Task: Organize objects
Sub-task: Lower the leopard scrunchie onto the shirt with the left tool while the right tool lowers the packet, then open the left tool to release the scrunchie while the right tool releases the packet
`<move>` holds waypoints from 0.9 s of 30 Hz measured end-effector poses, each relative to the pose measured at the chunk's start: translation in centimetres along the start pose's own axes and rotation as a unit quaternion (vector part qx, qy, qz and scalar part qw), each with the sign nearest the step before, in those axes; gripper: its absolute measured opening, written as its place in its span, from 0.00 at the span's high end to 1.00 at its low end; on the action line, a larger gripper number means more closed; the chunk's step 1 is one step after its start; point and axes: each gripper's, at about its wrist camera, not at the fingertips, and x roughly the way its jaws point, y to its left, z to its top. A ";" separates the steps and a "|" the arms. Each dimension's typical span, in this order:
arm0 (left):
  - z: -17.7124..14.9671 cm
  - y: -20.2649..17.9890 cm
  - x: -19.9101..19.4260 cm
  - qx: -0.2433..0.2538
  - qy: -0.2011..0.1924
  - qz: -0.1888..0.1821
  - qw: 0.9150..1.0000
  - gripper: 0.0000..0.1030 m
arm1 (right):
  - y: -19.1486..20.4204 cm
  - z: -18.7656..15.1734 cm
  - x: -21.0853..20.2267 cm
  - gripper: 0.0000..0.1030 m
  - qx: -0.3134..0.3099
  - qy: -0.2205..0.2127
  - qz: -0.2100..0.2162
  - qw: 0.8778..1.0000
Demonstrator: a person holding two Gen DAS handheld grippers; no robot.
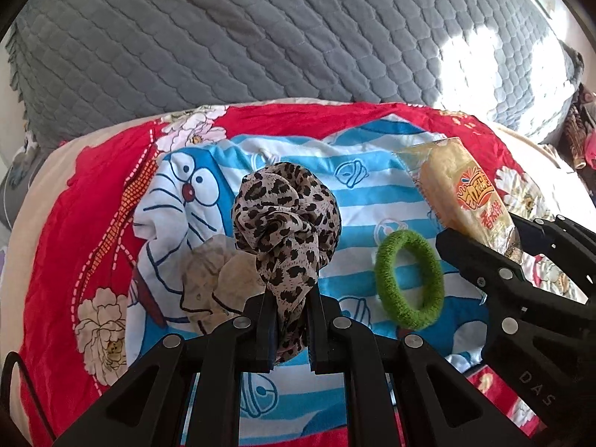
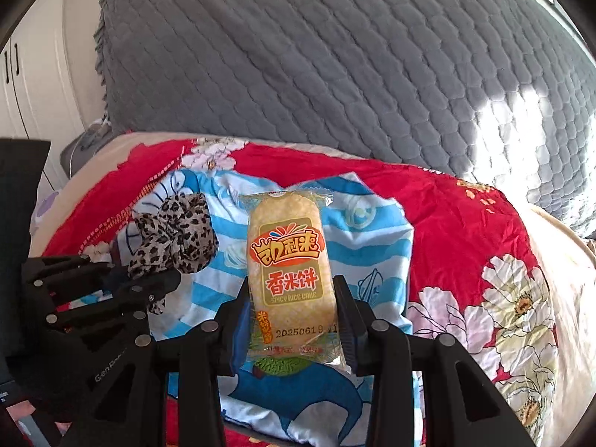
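My left gripper (image 1: 291,300) is shut on a leopard-print scrunchie (image 1: 285,219) and holds it above a blue-and-white striped Doraemon cloth (image 1: 357,193). My right gripper (image 2: 294,294) is shut on a yellow spicy rice cake packet (image 2: 288,272), held upright over the same cloth (image 2: 368,249). In the left wrist view the packet (image 1: 462,193) and right gripper (image 1: 480,240) are at the right. In the right wrist view the scrunchie (image 2: 175,234) and left gripper (image 2: 149,283) are at the left. A green hair tie (image 1: 408,279) lies on the cloth between the grippers.
A crumpled beige scrunchie (image 1: 216,283) lies on the cloth left of my left gripper. The cloth rests on a red floral quilt (image 2: 465,231). A grey quilted cushion (image 1: 260,37) rises behind. A white cabinet (image 2: 29,85) stands far left.
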 end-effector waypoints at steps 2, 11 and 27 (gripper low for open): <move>0.0 0.2 0.5 -0.004 0.004 -0.003 1.000 0.89 | -0.1 -0.2 0.7 0.61 -0.002 0.006 -0.003 1.000; -0.7 0.3 3.2 -0.006 0.030 0.000 1.000 0.89 | -0.4 -0.7 3.0 0.61 -0.003 0.023 0.000 1.000; -1.9 0.1 4.5 0.004 0.035 0.006 0.999 0.84 | -1.0 -2.7 5.7 0.61 0.004 0.065 -0.002 0.998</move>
